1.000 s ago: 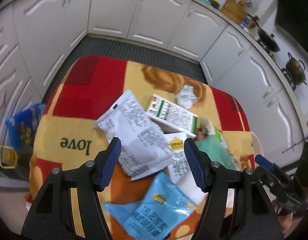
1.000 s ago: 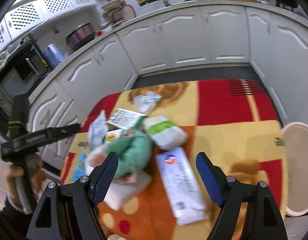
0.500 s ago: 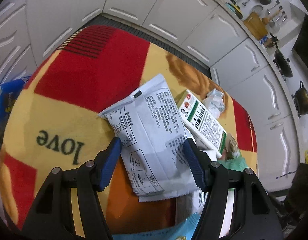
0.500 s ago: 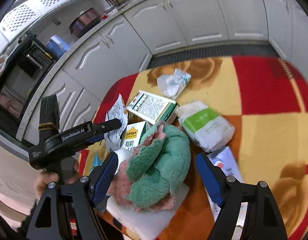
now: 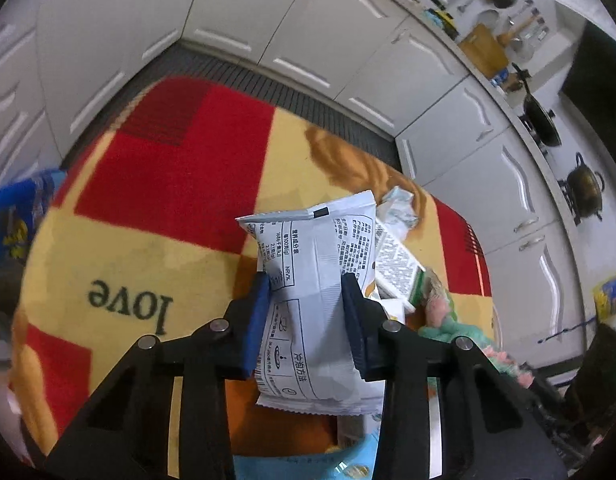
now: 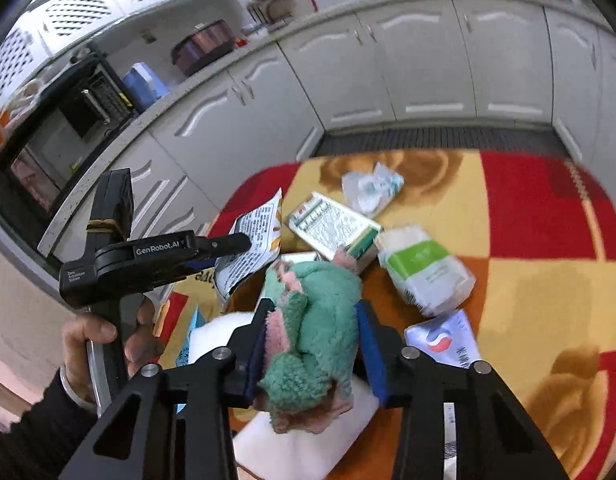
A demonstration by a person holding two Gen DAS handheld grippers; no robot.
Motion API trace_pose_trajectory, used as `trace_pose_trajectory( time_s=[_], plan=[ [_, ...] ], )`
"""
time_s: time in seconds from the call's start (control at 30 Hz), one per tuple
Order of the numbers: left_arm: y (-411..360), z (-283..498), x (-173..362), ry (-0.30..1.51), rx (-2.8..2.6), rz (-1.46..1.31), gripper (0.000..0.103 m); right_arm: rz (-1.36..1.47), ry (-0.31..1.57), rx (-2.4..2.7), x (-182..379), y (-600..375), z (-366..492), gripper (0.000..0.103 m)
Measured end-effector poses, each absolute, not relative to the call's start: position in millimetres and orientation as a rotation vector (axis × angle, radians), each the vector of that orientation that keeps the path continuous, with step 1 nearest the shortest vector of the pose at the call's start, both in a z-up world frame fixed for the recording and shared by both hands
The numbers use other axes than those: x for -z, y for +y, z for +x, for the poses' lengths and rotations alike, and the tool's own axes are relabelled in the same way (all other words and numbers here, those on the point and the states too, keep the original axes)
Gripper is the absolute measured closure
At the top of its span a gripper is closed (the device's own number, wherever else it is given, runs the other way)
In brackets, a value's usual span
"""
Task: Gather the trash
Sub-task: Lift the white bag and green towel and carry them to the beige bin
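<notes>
My left gripper (image 5: 306,284) is closing on a white printed packet (image 5: 316,248), whose sides are pinched between the blue pads; its top stands up, buckled. The right wrist view shows the same gripper (image 6: 244,244) at the left with the packet (image 6: 256,240) in its tips, held by a person's hand (image 6: 92,332). My right gripper (image 6: 314,304) is closing around a green and pink fluffy cloth (image 6: 312,320), with both pads pressed into its sides. The cloth lies on a white pad (image 6: 308,440).
On the red and yellow blanket (image 6: 528,260) lie a green-and-white carton (image 6: 332,226), a crumpled white wrapper (image 6: 372,188), a tissue pack with a green label (image 6: 426,272) and a white packet with a red-blue logo (image 6: 444,340). White cupboards (image 5: 348,40) surround the table.
Both grippers have moved forward and down and have closed: the left on the white packet, which now stands buckled, the right on the green cloth.
</notes>
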State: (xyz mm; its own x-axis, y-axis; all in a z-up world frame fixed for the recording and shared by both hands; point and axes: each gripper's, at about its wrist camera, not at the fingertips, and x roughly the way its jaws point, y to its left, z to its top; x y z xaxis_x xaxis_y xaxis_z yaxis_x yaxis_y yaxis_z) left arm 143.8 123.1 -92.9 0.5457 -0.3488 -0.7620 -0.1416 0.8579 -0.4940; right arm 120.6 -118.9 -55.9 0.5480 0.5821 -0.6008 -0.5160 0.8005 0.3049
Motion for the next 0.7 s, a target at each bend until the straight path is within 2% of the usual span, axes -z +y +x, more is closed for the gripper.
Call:
trace_pose_trajectory(
  time_s=[0.3,0.7],
  plan=[
    [113.0,132.0,50.8,0.919,0.148,-0.498,0.076,0.078,0.655,-0.623,34.0,-138.6,100.6,0.066],
    [65.3,126.7,5.5,0.850,0.242,-0.409,0.077,0.113,0.574,-0.570,9.3,-173.1,87.8,0.066]
  ],
)
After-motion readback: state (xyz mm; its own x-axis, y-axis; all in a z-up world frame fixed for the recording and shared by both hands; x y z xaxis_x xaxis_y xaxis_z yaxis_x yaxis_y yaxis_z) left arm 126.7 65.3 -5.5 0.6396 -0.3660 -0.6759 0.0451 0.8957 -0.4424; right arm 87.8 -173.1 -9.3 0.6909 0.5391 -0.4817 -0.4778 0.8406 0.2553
